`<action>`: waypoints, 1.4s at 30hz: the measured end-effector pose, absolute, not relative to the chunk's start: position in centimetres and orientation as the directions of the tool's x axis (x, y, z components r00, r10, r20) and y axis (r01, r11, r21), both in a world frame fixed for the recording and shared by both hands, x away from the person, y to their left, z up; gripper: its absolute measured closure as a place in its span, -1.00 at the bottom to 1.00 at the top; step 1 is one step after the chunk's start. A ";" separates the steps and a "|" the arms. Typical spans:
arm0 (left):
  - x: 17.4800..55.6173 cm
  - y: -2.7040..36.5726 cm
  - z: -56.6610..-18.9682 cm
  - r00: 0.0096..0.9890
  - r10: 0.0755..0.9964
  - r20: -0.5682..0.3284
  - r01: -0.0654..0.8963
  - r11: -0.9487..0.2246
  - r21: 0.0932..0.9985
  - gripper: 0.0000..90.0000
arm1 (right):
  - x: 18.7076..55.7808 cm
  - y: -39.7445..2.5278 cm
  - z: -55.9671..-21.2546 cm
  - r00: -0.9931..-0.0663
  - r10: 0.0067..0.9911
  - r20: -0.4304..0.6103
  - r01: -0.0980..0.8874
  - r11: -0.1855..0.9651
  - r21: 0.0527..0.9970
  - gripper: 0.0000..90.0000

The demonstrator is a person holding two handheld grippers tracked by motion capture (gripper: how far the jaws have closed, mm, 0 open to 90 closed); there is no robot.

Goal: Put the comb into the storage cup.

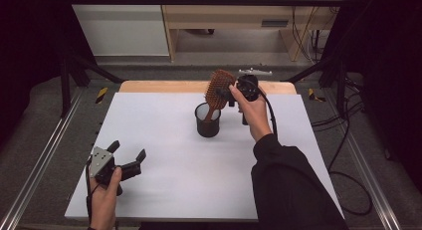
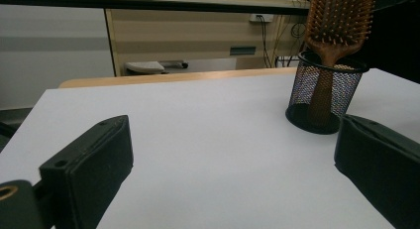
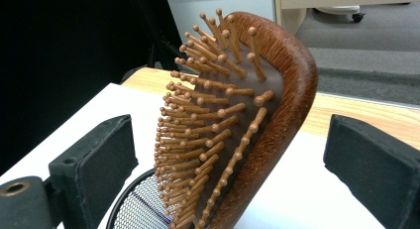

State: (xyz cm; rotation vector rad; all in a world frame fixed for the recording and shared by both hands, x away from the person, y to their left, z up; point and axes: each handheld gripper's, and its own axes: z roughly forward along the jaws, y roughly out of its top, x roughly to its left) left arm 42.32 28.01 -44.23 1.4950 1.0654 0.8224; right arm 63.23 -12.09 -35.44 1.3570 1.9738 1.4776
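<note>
Hairbrush [image 1: 217, 88]: a wooden paddle brush with wooden pins, standing handle-down in the mesh cup, its head leaning up and toward the far side of the worktop. In the left gripper view its handle [image 2: 322, 97] shows through the mesh, reaching down to the cup's base.

Mesh cup [image 1: 207, 121]: a black wire-mesh holder, upright, on the worktop a little past the middle and right of centre.

Right gripper [image 1: 230, 94]: held up above the worktop at the far side, just beside the brush head, level with it and right of the cup. In the right gripper view the brush head [image 3: 233, 120] stands between the two jaws, pins facing the left jaw. The jaws are spread wide, with a clear gap on each side of the head; nothing is gripped.

Left gripper [image 1: 127, 153]: low over the near left part of the worktop, well apart from the cup and brush. Its jaws are spread wide with bare worktop between them, holding nothing; in its own view the cup [image 2: 327, 92] stands farther off, toward the right jaw.

Worktop [image 1: 164, 185]: a white sheet over a wooden top whose edge shows at the far side.
</note>
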 end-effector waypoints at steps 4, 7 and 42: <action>42.3 27.9 -44.2 0.362 0.931 -0.048 0.190 -0.023 0.982 -0.96 | 63.0 -12.3 -35.1 -0.493 0.833 0.252 0.477 0.016 0.879 -0.86; 42.3 27.9 -44.2 0.361 0.931 -0.048 0.191 -0.024 0.981 -0.96 | 63.0 -12.6 -35.0 -0.488 0.838 0.245 0.466 0.013 0.885 -0.85; 42.3 28.1 -44.2 0.362 0.931 -0.048 0.187 -0.023 0.982 -0.96 | 62.2 -13.6 -34.5 -0.488 0.839 0.239 0.422 -0.013 0.907 -0.83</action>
